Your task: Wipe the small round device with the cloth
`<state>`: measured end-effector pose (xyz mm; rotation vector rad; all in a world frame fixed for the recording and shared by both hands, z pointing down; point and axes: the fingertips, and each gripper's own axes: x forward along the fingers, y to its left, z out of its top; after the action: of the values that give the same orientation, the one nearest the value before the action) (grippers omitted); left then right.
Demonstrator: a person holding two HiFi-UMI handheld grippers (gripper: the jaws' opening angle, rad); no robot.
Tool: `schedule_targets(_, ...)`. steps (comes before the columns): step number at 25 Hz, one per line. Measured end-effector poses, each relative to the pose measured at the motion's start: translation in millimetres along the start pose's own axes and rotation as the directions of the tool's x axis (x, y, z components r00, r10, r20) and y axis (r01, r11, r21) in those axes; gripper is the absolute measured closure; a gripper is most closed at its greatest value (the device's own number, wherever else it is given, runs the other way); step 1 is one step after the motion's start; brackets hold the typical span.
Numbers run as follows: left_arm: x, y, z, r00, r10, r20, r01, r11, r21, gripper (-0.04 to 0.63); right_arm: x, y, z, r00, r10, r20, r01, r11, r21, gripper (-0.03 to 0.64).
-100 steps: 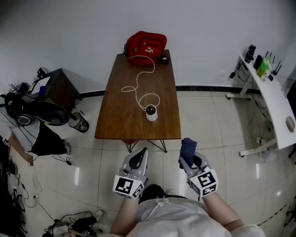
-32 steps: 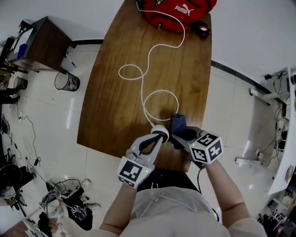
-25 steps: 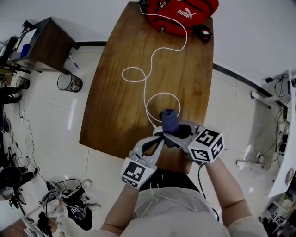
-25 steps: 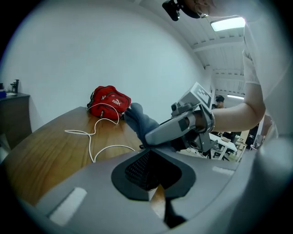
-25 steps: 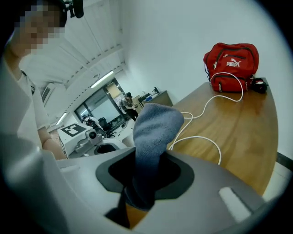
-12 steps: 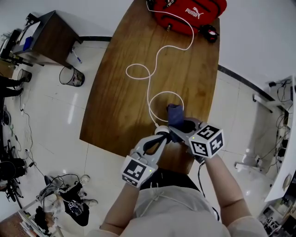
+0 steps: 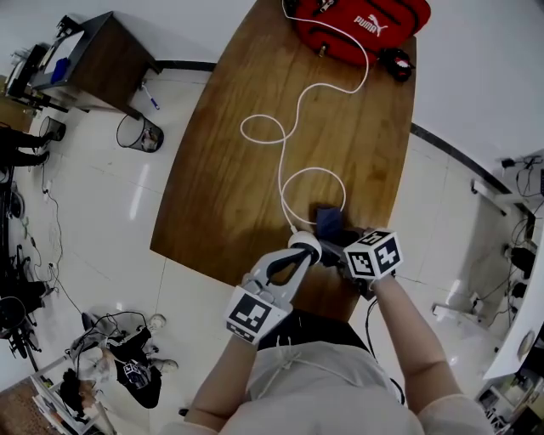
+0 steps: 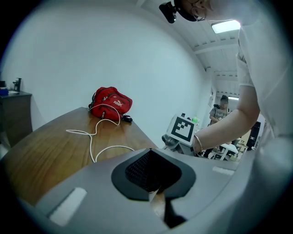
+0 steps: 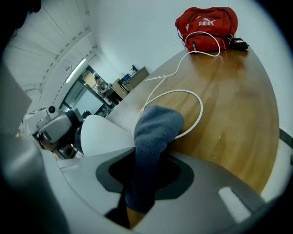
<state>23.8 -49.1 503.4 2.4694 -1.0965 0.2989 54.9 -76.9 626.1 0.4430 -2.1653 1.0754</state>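
— The small round device (image 7: 308,243): where is it?

— Right at the tips of the left gripper (image 7: 294,255). That gripper's jaws are pressed together with nothing between them, and their ends lie against the device's near side. The device is white and stands on the wooden table (image 7: 212,195), close to the edge nearest the person.

— And the right gripper (image 7: 347,241)?

— Clamped on the cloth (image 9: 155,132). The cloth is blue-grey. It runs up between the jaws, and its free end sticks out past the tips in a rounded fold. In the head view the fold sits just beside the device, on its right. Whether cloth and device actually touch, I can't tell.

— What lies around them?

— A white cable (image 7: 289,127) reaches the device. It makes one loop just behind the cloth, and in the right gripper view the fold hides part of that loop. It makes a smaller loop further up the table, then runs onto a red bag (image 7: 361,24) at the far end. A small black object (image 7: 397,61) lies just to the right of the bag.

— And off the table?

— Pale tiled floor (image 7: 102,221). To the left there is a dark cabinet (image 7: 98,55), with a wire wastebasket (image 7: 140,134) between it and the table.
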Motion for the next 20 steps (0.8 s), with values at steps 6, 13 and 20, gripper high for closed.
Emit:
schedule_targets(6, -3, -5, -2, 0.999, 0.006, -0.039, -0.005, 1.000, 0.031, 0.589, -31, 22, 47, 0.996, 0.042, 0.084, -0.031, 0.992, -0.119, 0.502)
schedule_targets(13, -5, 0, -7, 0.999, 0.022, -0.035, -0.023, 0.999, -0.023, 0.589, -38, 92, 113, 0.973, 0.203, 0.111, -0.149, 0.917, -0.371, 0.502)
schedule_targets(20, -7, 3, -5, 1.000, 0.018, -0.019, -0.019, 0.999, -0.039, 0.589, 4, 78, 98, 0.984, 0.176, 0.011, -0.163, 0.928, -0.335, 0.500)
